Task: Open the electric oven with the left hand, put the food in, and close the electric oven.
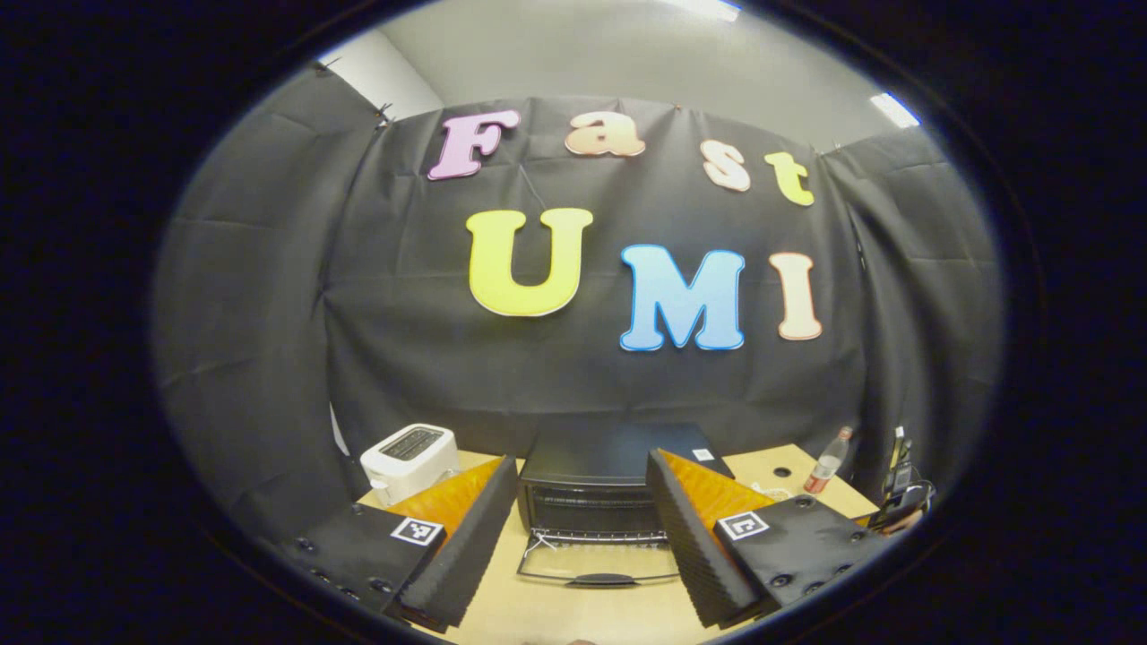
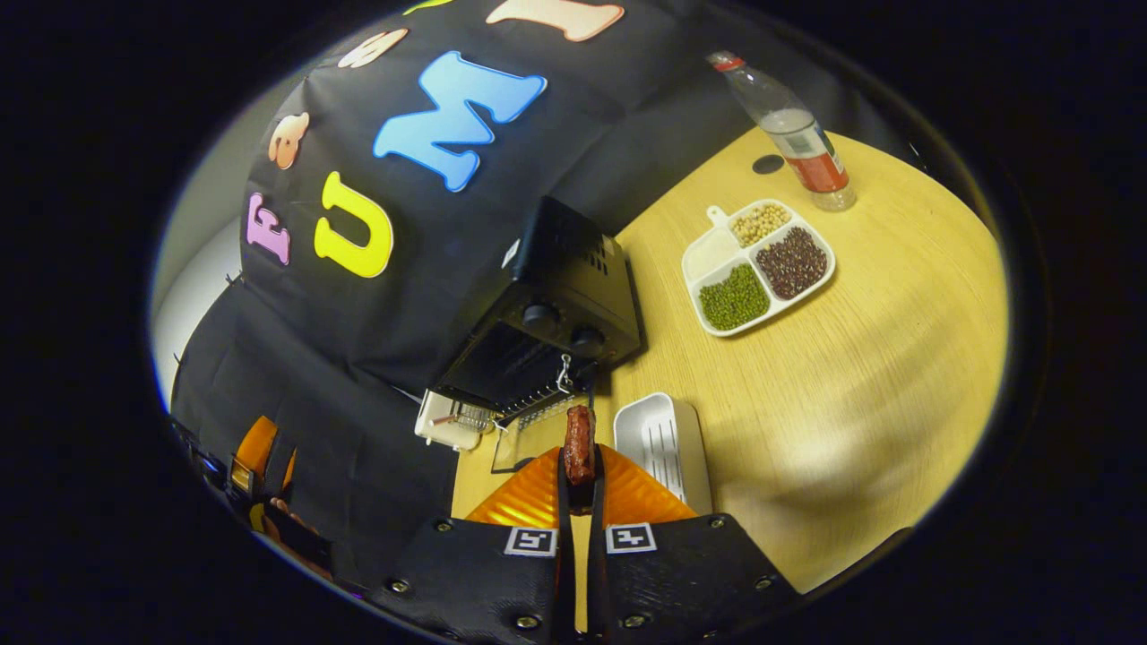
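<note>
The black electric oven [image 1: 591, 461] stands at the back of the wooden table, its glass door [image 1: 599, 564] folded down flat toward me and the wire rack showing inside. My left gripper [image 1: 582, 466] is open wide in front of the oven, with nothing between its fingers. In the right gripper view the oven [image 2: 560, 309] appears tilted, its door [image 2: 509, 448] hanging open. A reddish-brown piece of food [image 2: 580, 443], like a sausage, is held upright in my right gripper [image 2: 581, 475], which is shut on it a short way before the oven's mouth.
A white toaster [image 1: 409, 459] sits left of the oven. An empty white ribbed tray [image 2: 668, 439] lies beside my right gripper. A divided plate of beans [image 2: 757, 266] and a plastic bottle [image 2: 793, 130] stand farther along the table [image 2: 851, 376].
</note>
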Motion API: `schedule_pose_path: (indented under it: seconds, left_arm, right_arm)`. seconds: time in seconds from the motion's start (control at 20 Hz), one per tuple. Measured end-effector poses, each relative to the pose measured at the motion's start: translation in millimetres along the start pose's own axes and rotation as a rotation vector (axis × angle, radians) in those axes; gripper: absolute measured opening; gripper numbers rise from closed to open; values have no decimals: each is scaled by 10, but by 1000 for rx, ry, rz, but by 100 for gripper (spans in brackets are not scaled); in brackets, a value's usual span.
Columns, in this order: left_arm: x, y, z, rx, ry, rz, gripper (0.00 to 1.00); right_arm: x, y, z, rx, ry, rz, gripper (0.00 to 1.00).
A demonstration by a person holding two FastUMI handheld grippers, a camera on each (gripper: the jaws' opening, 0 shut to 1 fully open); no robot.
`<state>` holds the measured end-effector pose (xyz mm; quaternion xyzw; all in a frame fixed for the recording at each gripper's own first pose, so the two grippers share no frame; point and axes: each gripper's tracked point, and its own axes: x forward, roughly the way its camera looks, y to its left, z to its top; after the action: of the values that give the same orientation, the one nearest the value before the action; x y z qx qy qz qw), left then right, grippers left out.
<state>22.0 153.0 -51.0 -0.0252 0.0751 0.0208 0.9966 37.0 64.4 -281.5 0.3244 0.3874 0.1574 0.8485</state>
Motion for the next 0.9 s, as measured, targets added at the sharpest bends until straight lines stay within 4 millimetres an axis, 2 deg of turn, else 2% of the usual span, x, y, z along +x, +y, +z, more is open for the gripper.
schedule_pose_path:
  seconds: [0.15,0.25,0.35,0.4,0.55,0.6,0.8,0.85,0.9]
  left_arm:
    - [-14,79,31,-8,-19,-19,91]
    - [-51,171,63,11,-36,-18,91]
    - [-105,200,85,17,-51,-32,100]
    - [-128,226,105,20,-58,-40,95]
    - [-195,387,160,52,-78,-55,95]
    - [-216,442,164,58,-78,-60,100]
    - [-329,701,240,63,-96,-70,100]
    - [-373,731,257,60,-105,-77,95]
    - [-409,781,279,59,-113,-78,100]
  right_arm:
    - [-51,330,52,21,-33,51,6]
    - [-16,535,70,25,-48,79,6]
    - [30,726,57,28,-52,105,6]
    - [82,791,46,21,-55,108,5]
    - [252,1022,-56,13,-46,126,6]
    - [324,1087,-88,14,-43,134,6]
    - [566,1289,-220,24,-40,149,5]
    - [604,1339,-251,24,-41,155,5]
    - [643,1373,-267,22,-42,162,5]
